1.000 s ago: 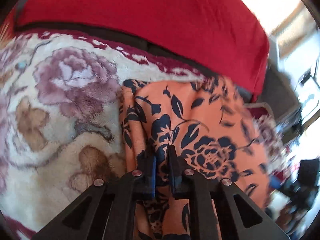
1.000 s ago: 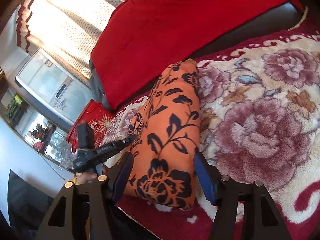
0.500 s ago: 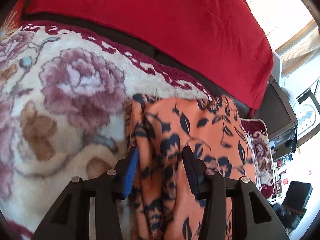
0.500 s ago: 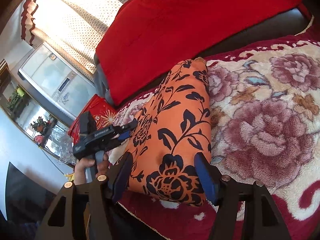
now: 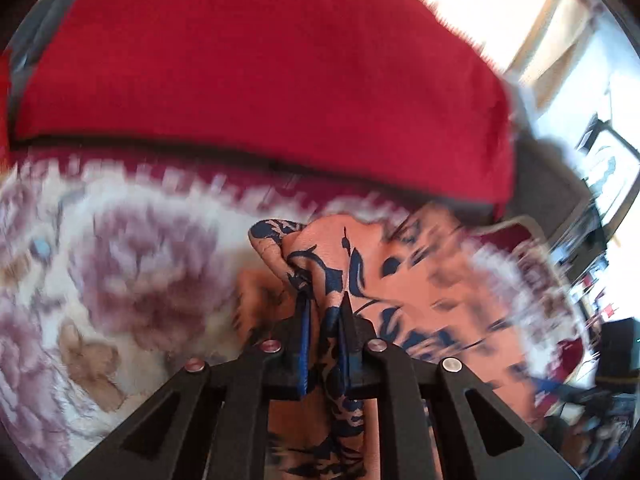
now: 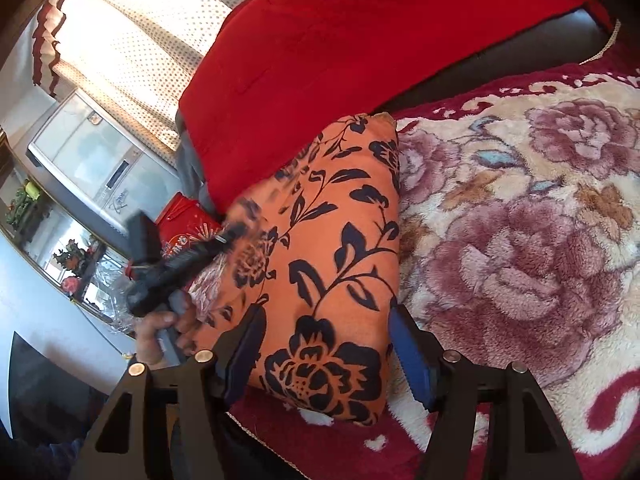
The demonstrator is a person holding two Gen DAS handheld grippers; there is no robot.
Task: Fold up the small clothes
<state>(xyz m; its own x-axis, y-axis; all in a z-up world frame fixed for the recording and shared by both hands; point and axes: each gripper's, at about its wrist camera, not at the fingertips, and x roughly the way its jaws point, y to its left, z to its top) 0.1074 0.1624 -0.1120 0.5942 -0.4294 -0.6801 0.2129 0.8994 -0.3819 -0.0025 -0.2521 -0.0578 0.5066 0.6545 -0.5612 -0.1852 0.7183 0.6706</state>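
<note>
The orange floral garment [image 6: 336, 264] is laid on a plush rose-patterned blanket [image 6: 520, 240], partly folded into a long panel, directly ahead of the right tool [image 6: 326, 350] and reaching away toward a red cushion [image 6: 380, 40]. Its near end is straddled by the right tool, whose jaws stand wide with the cloth between them; the pads are not seen pressing on the fabric, so it counts as released, probably parked there to steady the near end. A bunched edge of the same garment [image 5: 360, 280] is pinched in the left tool [image 5: 324, 320]: the jaws are closing, fabric is caught between the blue pads and drawn up into a ridge just ahead of the fingertips. That grip is judged to be taken so the side edge can be lifted and carried over for the next fold. From the right wrist view, the left tool [image 6: 236, 236] is seen at the far-left side of the cloth, held by a hand [image 6: 168, 328]. Heavy blur is noted in the left wrist view, so the fold line is not readable.
</note>
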